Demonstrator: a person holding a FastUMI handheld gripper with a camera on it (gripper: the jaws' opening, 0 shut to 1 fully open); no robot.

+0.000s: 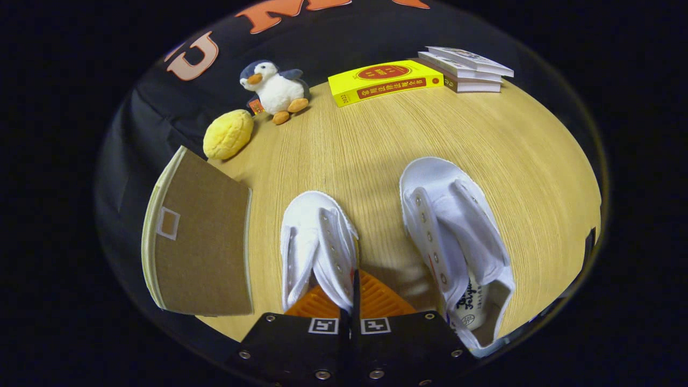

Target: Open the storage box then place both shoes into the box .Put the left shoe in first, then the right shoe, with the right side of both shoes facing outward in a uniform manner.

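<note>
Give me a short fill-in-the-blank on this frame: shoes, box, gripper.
1. The gripper fingers are pinched on the ____ shoe.
2. The brown box lies beside that shoe with its lid ____.
3. The penguin stands next to a yellow ____.
4. The yellow book lies beside a ____ of white books.

Answers: left; closed; plush; stack

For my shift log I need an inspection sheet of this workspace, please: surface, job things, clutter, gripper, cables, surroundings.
Surface: wooden table, bare between the things.
Job things: storage box beside the fingers, lid closed; left shoe between the fingers; right shoe lying apart from it.
Clutter: toy penguin, yellow soft toy, yellow book, stack of books, all beyond the shoes.
Gripper: gripper shut on the left shoe's side wall.
Cables: nothing seen.
Surroundings: black cloth wall behind the table.
</note>
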